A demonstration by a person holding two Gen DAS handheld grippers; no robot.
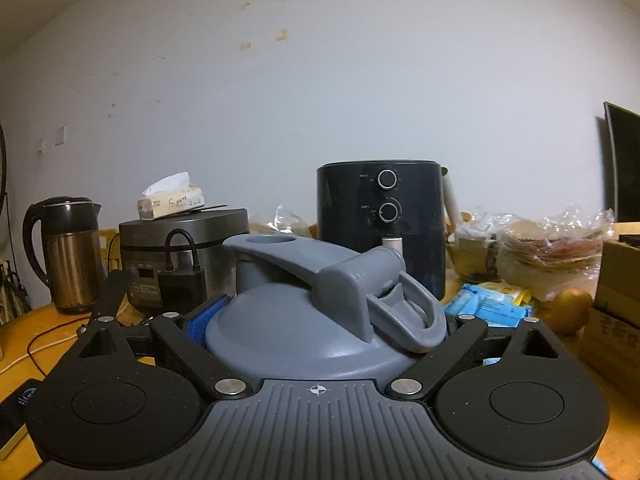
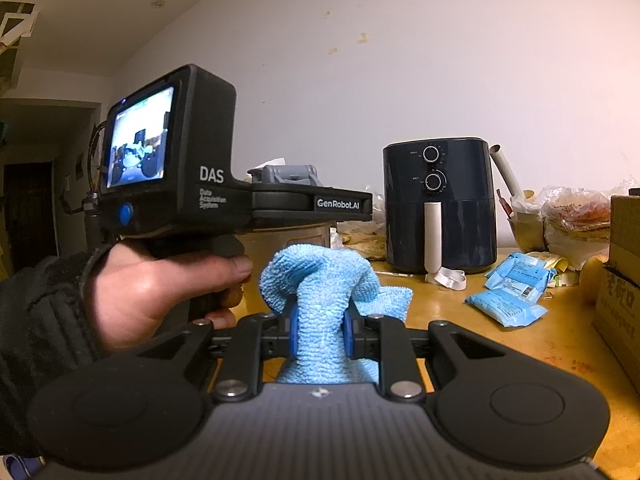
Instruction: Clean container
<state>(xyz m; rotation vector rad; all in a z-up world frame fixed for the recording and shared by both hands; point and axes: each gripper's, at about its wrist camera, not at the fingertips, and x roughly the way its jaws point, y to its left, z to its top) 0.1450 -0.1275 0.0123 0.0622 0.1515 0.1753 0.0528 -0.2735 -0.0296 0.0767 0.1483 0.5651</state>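
Observation:
In the left wrist view a grey container (image 1: 288, 332) with a domed lid, a carrying handle and a flip spout fills the space between the fingers of my left gripper (image 1: 324, 320). The gripper is shut on it, with a blue pad (image 1: 200, 320) against its left side; the right pad is hidden behind the lid's loop. The right wrist view shows my right gripper (image 2: 320, 328) shut on a light blue microfibre cloth (image 2: 320, 280), bunched above the pads. To its left a hand (image 2: 160, 292) holds the left gripper (image 2: 344, 205), with the grey container's top (image 2: 288, 174) showing above it.
On the wooden table (image 2: 480, 340), a dark air fryer (image 1: 380, 232) stands behind the container, with a rice cooker (image 1: 184, 248) and a kettle (image 1: 68, 252) to the left. Blue packets (image 2: 508, 296), bagged food (image 1: 552, 248) and a cardboard box (image 2: 620, 280) crowd the right side.

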